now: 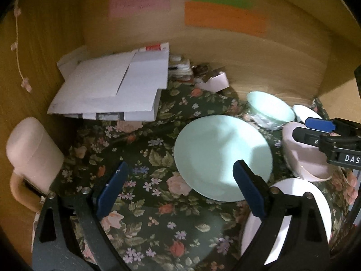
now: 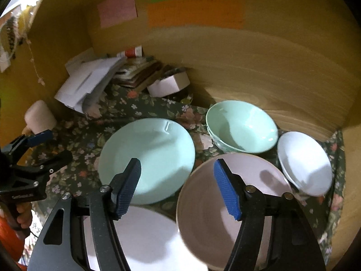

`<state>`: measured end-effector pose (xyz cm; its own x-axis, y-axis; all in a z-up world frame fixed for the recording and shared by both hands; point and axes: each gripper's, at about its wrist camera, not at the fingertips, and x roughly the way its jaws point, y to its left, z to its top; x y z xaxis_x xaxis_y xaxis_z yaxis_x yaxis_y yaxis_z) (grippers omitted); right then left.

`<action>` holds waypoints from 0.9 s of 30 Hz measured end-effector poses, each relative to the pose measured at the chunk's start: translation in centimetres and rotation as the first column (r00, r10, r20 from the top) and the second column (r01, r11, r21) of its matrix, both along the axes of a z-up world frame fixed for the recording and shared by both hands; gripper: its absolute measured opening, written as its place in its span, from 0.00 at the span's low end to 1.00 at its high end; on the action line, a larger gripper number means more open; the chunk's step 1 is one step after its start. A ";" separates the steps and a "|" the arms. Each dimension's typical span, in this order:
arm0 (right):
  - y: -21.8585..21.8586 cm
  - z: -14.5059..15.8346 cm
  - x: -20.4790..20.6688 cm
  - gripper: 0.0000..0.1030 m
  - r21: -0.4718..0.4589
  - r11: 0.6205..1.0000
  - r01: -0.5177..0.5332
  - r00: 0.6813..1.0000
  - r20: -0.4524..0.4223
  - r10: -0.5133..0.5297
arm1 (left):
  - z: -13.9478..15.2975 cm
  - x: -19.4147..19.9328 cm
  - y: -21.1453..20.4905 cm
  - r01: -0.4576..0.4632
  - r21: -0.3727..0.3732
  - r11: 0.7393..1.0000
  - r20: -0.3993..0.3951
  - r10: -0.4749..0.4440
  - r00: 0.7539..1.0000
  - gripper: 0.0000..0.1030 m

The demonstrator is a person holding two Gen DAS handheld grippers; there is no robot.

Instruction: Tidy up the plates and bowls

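A mint plate (image 1: 222, 158) (image 2: 146, 158) lies mid-cloth. Behind it sits a mint bowl (image 1: 270, 109) (image 2: 241, 126), with a small white bowl (image 1: 304, 113) (image 2: 304, 162) to its right. A pink bowl (image 1: 302, 162) (image 2: 203, 214) and a white plate (image 1: 293, 214) (image 2: 146, 237) lie nearest. My left gripper (image 1: 180, 189) (image 2: 49, 146) is open over the floral cloth, its right finger overlapping the mint plate's near edge. My right gripper (image 2: 178, 187) (image 1: 309, 128) is open above the pink bowl's left rim, and nothing is pinched.
The dishes sit on a floral cloth (image 1: 146, 158) inside a wooden alcove (image 2: 248, 67). White papers (image 1: 112, 85) and a small white box (image 2: 169, 83) fill the back left. A pink mug (image 1: 31, 151) stands at the left wall. A hand (image 2: 22, 216) holds the left gripper.
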<state>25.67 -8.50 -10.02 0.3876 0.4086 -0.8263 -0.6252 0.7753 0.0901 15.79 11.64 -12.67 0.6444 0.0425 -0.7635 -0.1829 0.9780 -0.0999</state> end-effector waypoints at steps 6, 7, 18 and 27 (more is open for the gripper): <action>2.4 -2.6 2.7 0.62 -0.079 0.996 -0.034 0.999 -0.039 0.031 | -2.6 1.8 1.4 -0.020 -0.025 0.999 -0.063 0.018 0.998 0.92; 2.8 -3.1 3.2 0.62 -0.090 0.995 -0.040 0.998 -0.056 0.035 | -3.0 2.1 1.6 -0.022 -0.029 0.999 -0.073 0.020 0.997 0.92; 5.6 -7.3 7.1 0.38 -0.202 0.974 -0.098 0.978 -0.200 0.057 | -5.9 3.7 3.1 -0.023 -0.091 0.996 -0.130 0.011 0.991 0.92; 6.6 -9.3 8.5 0.36 -0.245 0.963 -0.111 0.960 -0.278 0.040 | -7.5 4.1 2.9 -0.004 -0.139 0.990 -0.152 -0.017 0.988 0.77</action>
<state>34.20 -1.92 -19.33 0.1133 0.1889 -0.9754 -0.6632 0.7454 0.0673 19.92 14.55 -20.21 0.5200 -0.0745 -0.8509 -0.1998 0.9579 -0.2059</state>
